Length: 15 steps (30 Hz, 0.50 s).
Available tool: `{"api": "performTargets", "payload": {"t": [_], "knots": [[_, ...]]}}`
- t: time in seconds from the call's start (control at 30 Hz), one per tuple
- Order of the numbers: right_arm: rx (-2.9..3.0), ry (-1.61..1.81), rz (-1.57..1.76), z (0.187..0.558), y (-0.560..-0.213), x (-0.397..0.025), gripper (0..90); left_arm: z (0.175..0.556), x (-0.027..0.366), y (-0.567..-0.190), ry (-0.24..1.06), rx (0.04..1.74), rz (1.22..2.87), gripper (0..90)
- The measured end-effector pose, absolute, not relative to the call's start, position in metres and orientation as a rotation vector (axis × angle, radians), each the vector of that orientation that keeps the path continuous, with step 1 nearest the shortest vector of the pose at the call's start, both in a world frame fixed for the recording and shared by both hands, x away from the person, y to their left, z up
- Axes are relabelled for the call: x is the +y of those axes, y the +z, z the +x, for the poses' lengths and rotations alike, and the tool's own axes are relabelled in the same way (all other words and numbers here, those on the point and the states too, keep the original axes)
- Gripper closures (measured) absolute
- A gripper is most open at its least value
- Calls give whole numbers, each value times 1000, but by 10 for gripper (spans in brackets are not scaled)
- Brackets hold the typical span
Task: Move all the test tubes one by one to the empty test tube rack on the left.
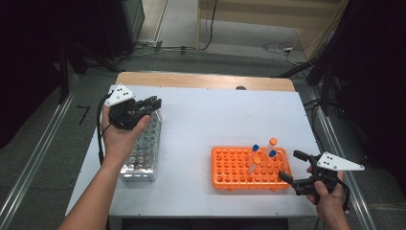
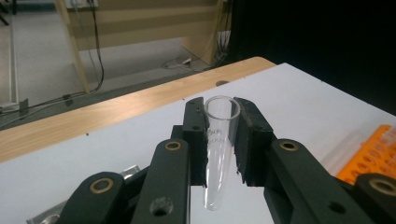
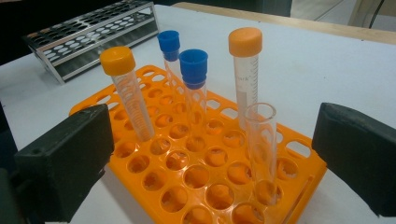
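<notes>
We count two racks on the white table [image 1: 201, 124]: one clear-and-metal rack [image 1: 142, 152] on the left and one orange plastic rack [image 1: 239, 167] near the right. The orange rack holds five tubes: two orange-capped [image 3: 246, 70], two blue-capped [image 3: 194, 79] and one uncapped clear tube [image 3: 261, 140]. Our left gripper [image 2: 223, 135] clamps one more open clear glass tube [image 2: 218, 149] above the far end of the left rack, while our right gripper [image 3: 210, 154] is spread wide, grasping nothing, just right of the orange rack.
</notes>
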State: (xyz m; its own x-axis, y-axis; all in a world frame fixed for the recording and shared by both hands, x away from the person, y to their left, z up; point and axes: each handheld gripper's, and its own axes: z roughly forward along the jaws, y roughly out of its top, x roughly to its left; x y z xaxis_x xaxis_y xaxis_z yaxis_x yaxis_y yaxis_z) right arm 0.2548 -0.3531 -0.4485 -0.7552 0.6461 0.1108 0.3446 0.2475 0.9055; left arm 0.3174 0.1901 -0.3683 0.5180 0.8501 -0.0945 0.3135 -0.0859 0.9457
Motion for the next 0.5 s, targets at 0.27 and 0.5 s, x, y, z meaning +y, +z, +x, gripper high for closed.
{"api": "performTargets", "payload": {"t": [0.27, 0.5], "knots": [[2241, 1511, 926, 256, -450, -355, 0, 340, 199, -372, 653, 1048, 1628, 761], [2242, 1515, 930, 256, -452, -356, 0, 359, 205, -383, 675, 1109, 1600, 761]]}}
